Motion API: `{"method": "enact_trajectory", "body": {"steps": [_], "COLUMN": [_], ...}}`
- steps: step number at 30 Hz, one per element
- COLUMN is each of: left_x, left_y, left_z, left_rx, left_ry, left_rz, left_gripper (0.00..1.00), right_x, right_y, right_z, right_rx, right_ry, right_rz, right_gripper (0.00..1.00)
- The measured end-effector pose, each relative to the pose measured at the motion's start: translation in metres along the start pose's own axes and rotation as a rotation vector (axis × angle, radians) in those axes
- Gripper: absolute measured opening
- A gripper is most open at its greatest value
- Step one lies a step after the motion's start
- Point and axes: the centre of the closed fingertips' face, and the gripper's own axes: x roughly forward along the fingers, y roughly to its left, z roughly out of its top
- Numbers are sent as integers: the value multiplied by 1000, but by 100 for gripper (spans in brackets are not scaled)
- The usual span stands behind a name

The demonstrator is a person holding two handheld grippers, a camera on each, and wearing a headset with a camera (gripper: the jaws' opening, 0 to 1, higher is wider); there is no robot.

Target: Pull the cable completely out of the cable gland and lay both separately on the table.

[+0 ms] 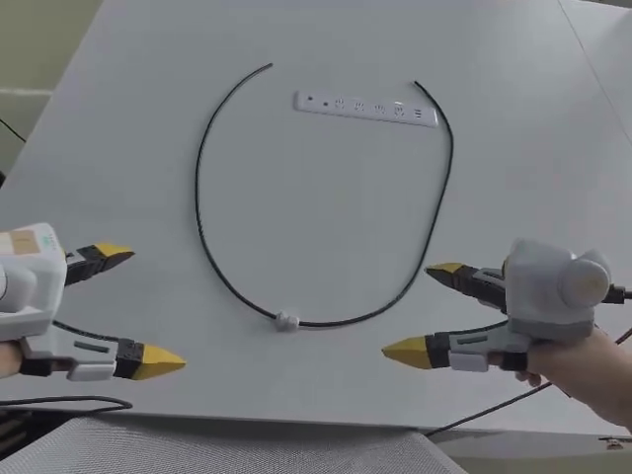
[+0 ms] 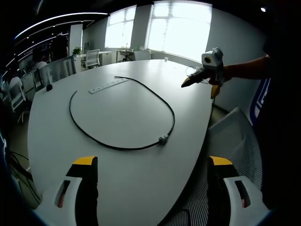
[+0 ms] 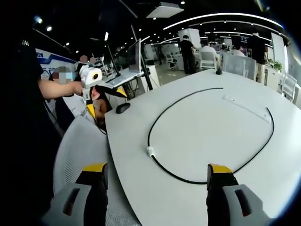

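Note:
A long black cable lies in an open loop on the white table. A small white cable gland sits threaded on the cable at the near bottom of the loop. My left gripper hovers open to the left of the gland, apart from it. My right gripper hovers open to its right, also apart. From the left gripper view, its own gripper faces the gland and cable. In the right gripper view, that gripper faces the gland from the other side.
A white power strip lies at the far side, inside the loop's open ends. A grey mesh chair back sits below the table's near edge. Thin dark cords trail off near both hands. A dark mouse rests at a table corner.

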Motion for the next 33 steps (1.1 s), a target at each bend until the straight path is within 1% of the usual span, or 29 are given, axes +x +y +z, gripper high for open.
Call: {"method": "enact_trajectory", "body": {"steps": [3,8,14,18,19,21,22,26,29,30,31,33], "left_x": [1,4,4,4,4,4,4,3,4,4,4,5], "left_y": [-2,-5,-3,-2,-1,0,-1,-2,-3,-3,-4,-5], "left_z": [-1,-3,-4,-5,-5,-6,-6,-7,-7,-7,-7,-7], "left_rx": [1,3,-7,-15,-17,-21,-22,-19,-20,-18,-17,-16], "left_ry": [4,6,-5,-9,-11,-15,-14,-11,-10,-9,-8,-9], "left_rz": [-7,-21,-23,-23,-16,-16,-18,-24,-29,-29,-30,-34], "left_gripper": [97,96,96,96,97,97,97,97,97,97,97,96], "right_x": [6,16,29,37,40,44,46,55,60,63,64,69], "right_y": [-1,-3,-2,-3,-3,-2,-2,1,0,2,4,3], "right_z": [-1,2,8,10,11,9,10,11,10,9,7,5], "right_rx": [-7,-20,-31,-44,-49,-44,-48,-74,-83,-91,-96,-117], "right_ry": [35,60,86,117,129,161,163,190,210,220,238,258], "right_rz": [6,15,29,43,47,62,62,65,62,70,85,85], "right_gripper": [84,81,77,74,73,69,68,68,68,67,63,62]}}
